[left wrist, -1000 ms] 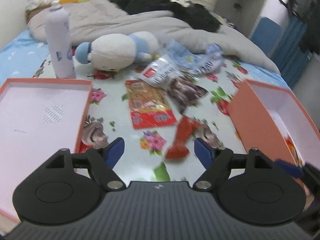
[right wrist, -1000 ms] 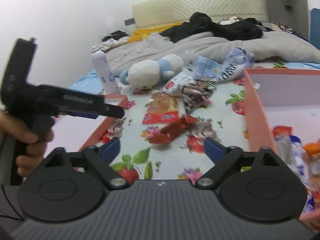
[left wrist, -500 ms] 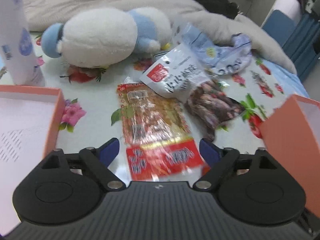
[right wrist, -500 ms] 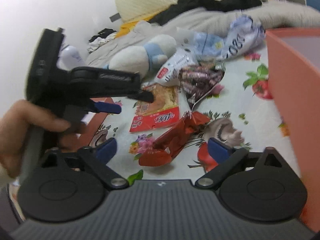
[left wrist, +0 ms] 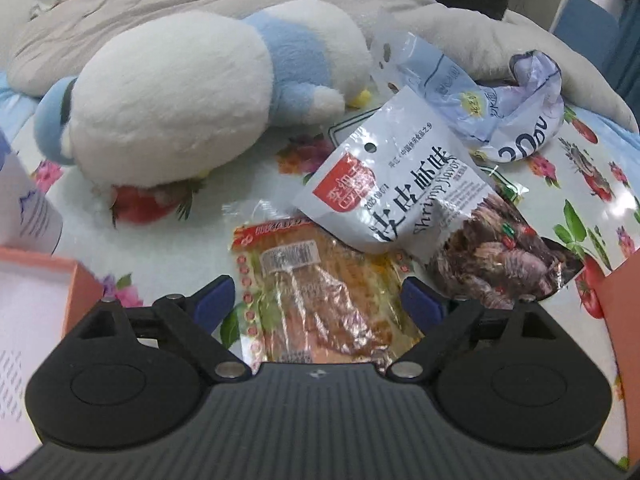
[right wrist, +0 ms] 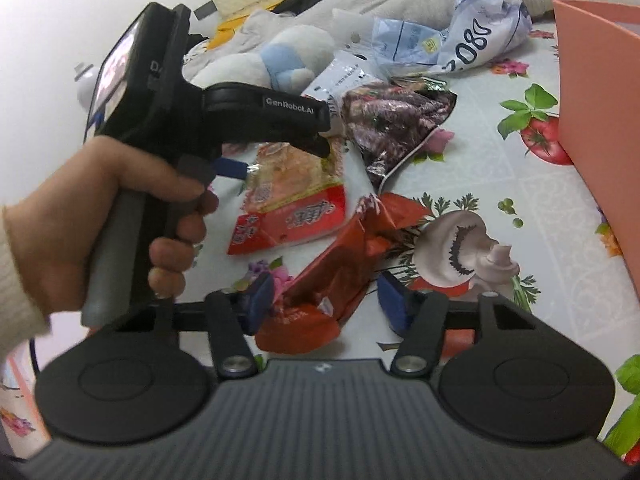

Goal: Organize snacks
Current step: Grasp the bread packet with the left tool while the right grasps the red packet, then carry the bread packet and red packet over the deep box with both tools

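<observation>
Left gripper [left wrist: 318, 304] stands wide open astride the orange snack packet [left wrist: 320, 296] on the floral cloth [left wrist: 168, 240], gripping nothing; to its right, right gripper [right wrist: 326, 300] stands equally open astride the crumpled red wrapper [right wrist: 340, 264], near the orange box [right wrist: 600, 92].

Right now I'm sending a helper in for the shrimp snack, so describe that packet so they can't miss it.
Start at the big white-and-blue plush toy; just to its right lies the shrimp-flavor packet. It overlaps the orange clear-window packet. It alone is white, with a red label and a punched hole.
</observation>
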Demonstrator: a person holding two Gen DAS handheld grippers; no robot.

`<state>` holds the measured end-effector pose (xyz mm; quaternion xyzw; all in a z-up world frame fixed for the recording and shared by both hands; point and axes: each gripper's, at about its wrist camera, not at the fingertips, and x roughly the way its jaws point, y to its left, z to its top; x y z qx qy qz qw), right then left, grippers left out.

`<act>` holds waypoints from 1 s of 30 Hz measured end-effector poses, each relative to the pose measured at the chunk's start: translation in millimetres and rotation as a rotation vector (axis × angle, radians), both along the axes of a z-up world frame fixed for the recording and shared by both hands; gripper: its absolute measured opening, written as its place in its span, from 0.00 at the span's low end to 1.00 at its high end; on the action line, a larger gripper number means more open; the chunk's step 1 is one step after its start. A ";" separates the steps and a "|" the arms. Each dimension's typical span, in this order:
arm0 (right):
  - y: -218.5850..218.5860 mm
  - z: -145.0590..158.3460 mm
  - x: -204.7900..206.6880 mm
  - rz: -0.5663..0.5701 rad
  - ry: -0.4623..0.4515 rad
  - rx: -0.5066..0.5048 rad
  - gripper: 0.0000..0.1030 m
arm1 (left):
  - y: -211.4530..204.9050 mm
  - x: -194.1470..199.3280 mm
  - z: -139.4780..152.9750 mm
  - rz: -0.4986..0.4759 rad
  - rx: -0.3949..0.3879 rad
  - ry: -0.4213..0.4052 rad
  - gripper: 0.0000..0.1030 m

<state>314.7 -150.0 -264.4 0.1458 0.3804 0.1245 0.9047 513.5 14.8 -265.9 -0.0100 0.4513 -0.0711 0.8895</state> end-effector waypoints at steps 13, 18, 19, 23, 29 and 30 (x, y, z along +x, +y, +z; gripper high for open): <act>-14.5 8.9 -14.6 -0.038 0.000 -0.066 0.28 | -15.7 -19.8 0.5 -0.063 0.077 -0.008 0.80; -22.2 11.3 -25.7 -0.054 0.005 -0.075 0.20 | -27.0 -45.5 1.3 -0.057 0.088 -0.022 0.76; -22.9 10.6 -28.7 -0.049 0.004 -0.081 0.20 | -28.9 -50.7 1.5 -0.057 0.087 -0.023 0.75; -24.2 11.1 -42.5 -0.022 -0.011 -0.112 0.19 | -33.5 -69.1 3.0 -0.055 0.088 -0.025 0.67; -27.0 13.5 -64.0 0.003 -0.024 -0.146 0.19 | -40.0 -97.3 6.4 -0.057 0.095 -0.022 0.49; -27.4 14.6 -67.5 0.006 -0.025 -0.153 0.19 | -40.9 -102.5 7.1 -0.055 0.095 -0.016 0.48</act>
